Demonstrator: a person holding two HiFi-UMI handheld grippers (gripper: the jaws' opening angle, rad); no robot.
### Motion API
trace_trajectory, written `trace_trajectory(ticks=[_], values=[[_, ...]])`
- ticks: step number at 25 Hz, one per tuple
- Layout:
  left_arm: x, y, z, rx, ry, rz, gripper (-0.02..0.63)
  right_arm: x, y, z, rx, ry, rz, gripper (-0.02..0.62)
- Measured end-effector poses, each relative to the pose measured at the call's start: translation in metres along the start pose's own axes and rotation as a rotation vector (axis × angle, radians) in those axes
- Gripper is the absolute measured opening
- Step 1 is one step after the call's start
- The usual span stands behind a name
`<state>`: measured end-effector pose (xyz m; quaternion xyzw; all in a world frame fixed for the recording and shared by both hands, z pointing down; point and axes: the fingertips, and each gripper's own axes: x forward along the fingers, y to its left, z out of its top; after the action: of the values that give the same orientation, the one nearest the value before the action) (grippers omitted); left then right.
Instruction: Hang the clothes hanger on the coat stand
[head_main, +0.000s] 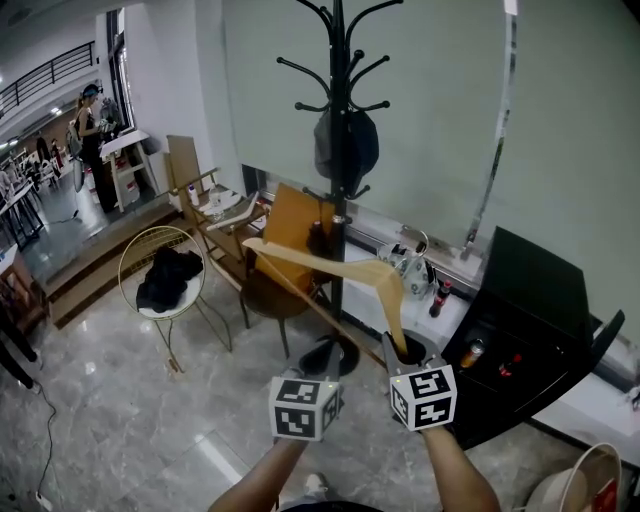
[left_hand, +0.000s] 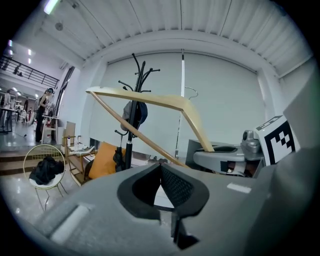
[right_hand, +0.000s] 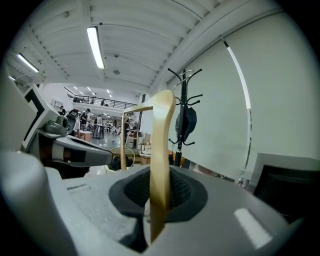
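While both grippers are held low before the coat stand (head_main: 338, 90), the wooden clothes hanger (head_main: 320, 261) is gripped by the right gripper (head_main: 402, 350) alone. Its jaws are closed on the lower end of one shoulder of the hanger. In the right gripper view the pale wood is seen pressed between the two black pads and rising straight up out of them. From that end the hanger is carried up to its bend and then out to the left, so that its far tip is seen over a wooden chair (head_main: 225, 225) with an orange cushion (head_main: 295, 225). The straight bottom bar is run slantwise from that tip back down toward the left gripper (head_main: 325, 355). The hanger is held in the air in front of the stand's pole, below the upper hooks, and is hung on none of them. The left gripper's jaws are drawn together at the tips, and nothing is held between them. The bar is seen passing beyond them, though whether it touches them cannot be told. A dark cap-like thing (head_main: 346, 145) is hung on the stand. A round wire chair (head_main: 160, 229) with black cloth (head_main: 168, 278) on it is placed at the left.
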<state>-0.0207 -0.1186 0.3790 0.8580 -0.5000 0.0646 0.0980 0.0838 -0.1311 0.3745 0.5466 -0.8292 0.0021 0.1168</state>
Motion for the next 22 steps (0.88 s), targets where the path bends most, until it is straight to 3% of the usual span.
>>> trace_trajectory(ticks=[22], values=[[0.048, 0.09, -0.008, -0.015, 0.037, -0.102, 0.006, 0.104, 0.019, -0.015, -0.061, 0.076, -0.093, 0.048]])
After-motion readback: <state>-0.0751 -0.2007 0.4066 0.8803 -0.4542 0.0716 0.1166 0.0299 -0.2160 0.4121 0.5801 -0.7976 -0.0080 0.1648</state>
